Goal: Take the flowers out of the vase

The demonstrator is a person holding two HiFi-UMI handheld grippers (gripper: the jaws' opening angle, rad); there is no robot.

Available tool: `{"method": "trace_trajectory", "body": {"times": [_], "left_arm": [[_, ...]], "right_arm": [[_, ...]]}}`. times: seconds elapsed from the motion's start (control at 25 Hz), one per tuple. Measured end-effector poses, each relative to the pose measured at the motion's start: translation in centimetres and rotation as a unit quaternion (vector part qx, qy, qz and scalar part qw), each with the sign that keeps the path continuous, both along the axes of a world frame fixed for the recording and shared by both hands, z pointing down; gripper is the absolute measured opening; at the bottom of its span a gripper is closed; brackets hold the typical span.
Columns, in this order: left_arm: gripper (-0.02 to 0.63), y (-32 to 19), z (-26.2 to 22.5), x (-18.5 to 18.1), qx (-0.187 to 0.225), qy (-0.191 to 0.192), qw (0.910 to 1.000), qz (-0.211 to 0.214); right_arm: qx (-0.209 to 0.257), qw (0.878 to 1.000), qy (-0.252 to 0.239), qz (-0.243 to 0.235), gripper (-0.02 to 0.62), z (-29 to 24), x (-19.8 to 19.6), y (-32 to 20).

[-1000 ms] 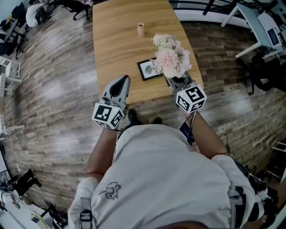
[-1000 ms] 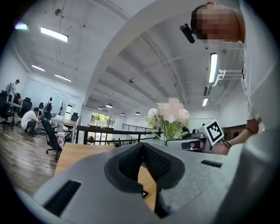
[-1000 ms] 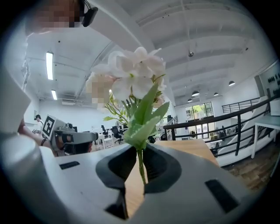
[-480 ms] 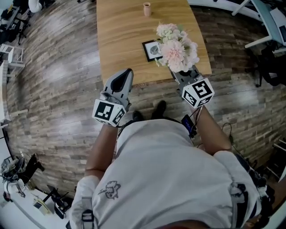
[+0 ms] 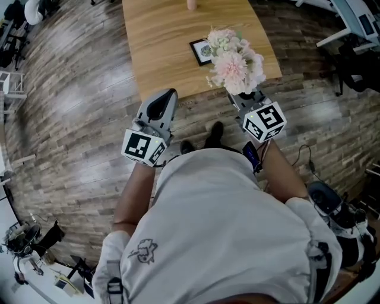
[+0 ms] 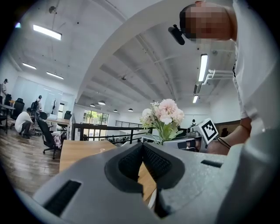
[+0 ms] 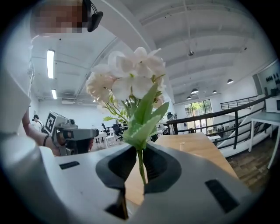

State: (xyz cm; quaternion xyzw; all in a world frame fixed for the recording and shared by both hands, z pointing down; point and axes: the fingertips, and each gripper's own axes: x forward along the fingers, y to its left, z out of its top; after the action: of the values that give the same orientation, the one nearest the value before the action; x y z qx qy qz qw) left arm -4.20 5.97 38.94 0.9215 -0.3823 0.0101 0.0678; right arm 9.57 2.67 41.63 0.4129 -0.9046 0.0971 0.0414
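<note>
A bunch of pale pink and white flowers (image 5: 234, 59) with green leaves hangs over the near edge of the wooden table (image 5: 160, 41). My right gripper (image 5: 240, 98) is shut on the thin green stems (image 7: 141, 168), and the blooms (image 7: 131, 83) stand upright above its jaws. A small beige vase (image 5: 191, 3) stands at the table's far end, cut by the top edge of the head view, and is also seen far off as the vase (image 7: 182, 143). My left gripper (image 5: 168, 95) is shut and empty, level with the right one, just off the table's near edge.
A black framed card (image 5: 205, 50) lies on the table behind the flowers. Wood-plank floor surrounds the table. White desks (image 5: 350, 24) stand at the far right, office chairs (image 5: 15, 24) at the far left. The person's shoes (image 5: 214, 133) are below the grippers.
Both grippers have drawn back from the table, the flowers going with the right one. The table and vase now sit farther up in the head view.
</note>
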Motion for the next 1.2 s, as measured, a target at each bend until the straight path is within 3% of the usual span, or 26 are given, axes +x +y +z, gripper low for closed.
{"method": "trace_trajectory", "body": {"times": [0.44,0.8,1.2], "left_arm": [[0.005,5.9,-0.4,-4.9,0.008,0.012,0.9992,0.036],[0.005,7.7,-0.6,-7.2,0.011,0.024,0.9984,0.05],[0.005,9.1,-1.1,-6.9,0.019,0.027,0.9974,0.065]], "right_arm": [[0.012,1.0,-0.001,0.009,0.049,-1.1,-5.9,8.1],[0.021,1.0,0.007,0.001,0.051,-1.9,-8.5,12.3],[0.034,0.999,0.003,0.001,0.051,-3.1,-9.3,15.0]]}}
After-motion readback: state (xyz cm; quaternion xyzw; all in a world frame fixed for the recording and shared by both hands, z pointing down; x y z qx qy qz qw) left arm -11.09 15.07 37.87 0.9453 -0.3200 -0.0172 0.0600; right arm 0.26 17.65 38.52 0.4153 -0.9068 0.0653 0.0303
